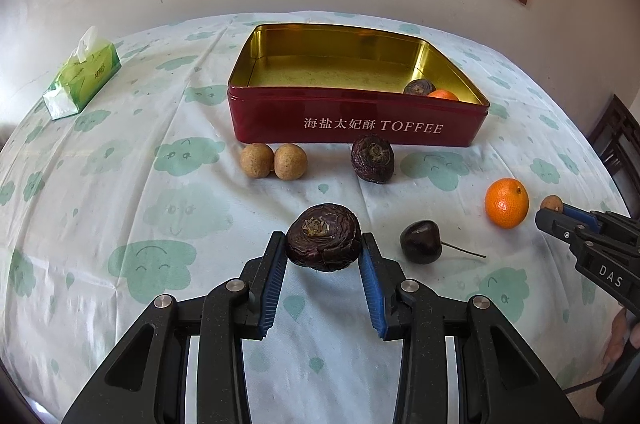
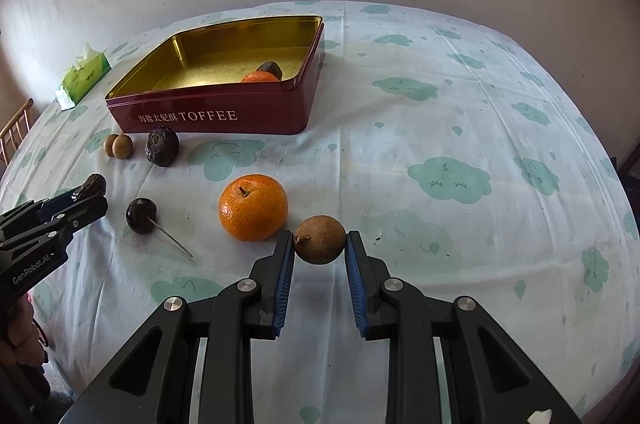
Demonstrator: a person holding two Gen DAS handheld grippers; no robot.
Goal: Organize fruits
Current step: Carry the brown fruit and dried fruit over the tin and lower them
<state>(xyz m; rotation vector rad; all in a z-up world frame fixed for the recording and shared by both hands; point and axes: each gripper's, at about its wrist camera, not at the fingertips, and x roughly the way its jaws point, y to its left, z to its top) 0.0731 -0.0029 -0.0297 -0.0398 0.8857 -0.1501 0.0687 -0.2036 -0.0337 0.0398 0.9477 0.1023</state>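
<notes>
Both tools are loaded: the left hand-held gripper (image 1: 324, 250) is clamped on a dark purple wrinkled round fruit (image 1: 324, 243), and the right hand-held gripper (image 2: 319, 244) is closed on a small brown round longan-like fruit (image 2: 320, 239), each pinched between blue ribbed pads just over the cloud-printed cloth of the worktop (image 2: 440, 103). Farther back stands the open red toffee tin with a gold interior (image 1: 352, 127), already holding one orange and one dark fruit in a corner. On the cloth remain two tan round fruits (image 1: 274, 160) side by side near the tin's front wall, another wrinkled purple fruit (image 1: 373, 159), a glossy dark cherry with a stem (image 1: 421, 242) and a bright orange mandarin (image 1: 506, 202). The step in hand looks like pick-up done, carry pending. Next, each fruit needs lifting over the tin's rim before release inside.
</notes>
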